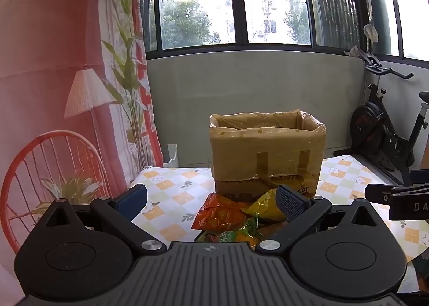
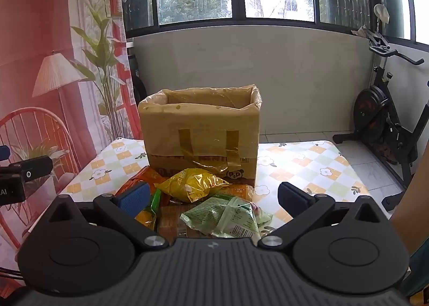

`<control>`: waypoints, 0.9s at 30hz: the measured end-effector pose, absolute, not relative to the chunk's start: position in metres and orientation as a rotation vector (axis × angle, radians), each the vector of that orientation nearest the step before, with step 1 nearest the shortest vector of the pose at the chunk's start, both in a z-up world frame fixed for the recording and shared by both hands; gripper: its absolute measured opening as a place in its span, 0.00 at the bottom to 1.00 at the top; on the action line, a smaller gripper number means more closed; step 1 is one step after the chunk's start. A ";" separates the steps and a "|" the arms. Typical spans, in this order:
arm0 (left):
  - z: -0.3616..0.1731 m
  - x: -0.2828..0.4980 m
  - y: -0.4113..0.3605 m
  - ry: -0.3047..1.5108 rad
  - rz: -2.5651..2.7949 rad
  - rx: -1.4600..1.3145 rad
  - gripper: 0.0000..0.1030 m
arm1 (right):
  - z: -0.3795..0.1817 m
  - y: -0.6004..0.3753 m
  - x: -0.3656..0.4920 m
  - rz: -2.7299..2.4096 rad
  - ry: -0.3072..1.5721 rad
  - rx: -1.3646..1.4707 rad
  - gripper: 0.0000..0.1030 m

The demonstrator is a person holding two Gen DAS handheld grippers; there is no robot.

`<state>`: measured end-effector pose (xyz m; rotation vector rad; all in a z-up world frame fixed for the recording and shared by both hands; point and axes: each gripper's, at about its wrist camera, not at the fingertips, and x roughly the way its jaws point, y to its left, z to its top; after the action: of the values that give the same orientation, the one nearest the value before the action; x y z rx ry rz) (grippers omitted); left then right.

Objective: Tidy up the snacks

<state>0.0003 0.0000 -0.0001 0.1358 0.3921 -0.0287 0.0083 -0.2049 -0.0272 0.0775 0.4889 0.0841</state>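
Right wrist view: snack packets (image 2: pixel 198 198) lie piled on the tabletop (image 2: pixel 308 161) just before the lined open box (image 2: pixel 201 131), presumably staged for loading; right claw (image 2: pixel 214 198) is spread wide and empty, tilted down over the pile; left claw (image 1: pixel 211 201) likewise wide, empty, angled down.

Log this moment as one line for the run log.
left gripper open, empty | right gripper open, empty | snack packets piled before cardboard box | none boxed visibly
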 end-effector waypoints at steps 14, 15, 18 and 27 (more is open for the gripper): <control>-0.002 0.001 0.000 0.389 -0.035 0.136 1.00 | -0.026 -0.206 0.011 0.087 0.497 0.085 1.00; -0.002 0.001 0.000 0.391 -0.034 0.136 1.00 | -0.026 -0.206 0.011 0.088 0.498 0.085 1.00; -0.002 0.002 -0.001 0.393 -0.035 0.136 1.00 | -0.027 -0.205 0.008 0.088 0.498 0.086 1.00; -0.003 0.002 -0.001 0.397 -0.034 0.132 1.00 | -0.027 -0.205 0.008 0.087 0.498 0.085 1.00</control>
<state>0.0018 -0.0005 -0.0028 0.1324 0.3971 -0.0342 0.0080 -0.2051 -0.0274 0.0850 0.4978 0.0873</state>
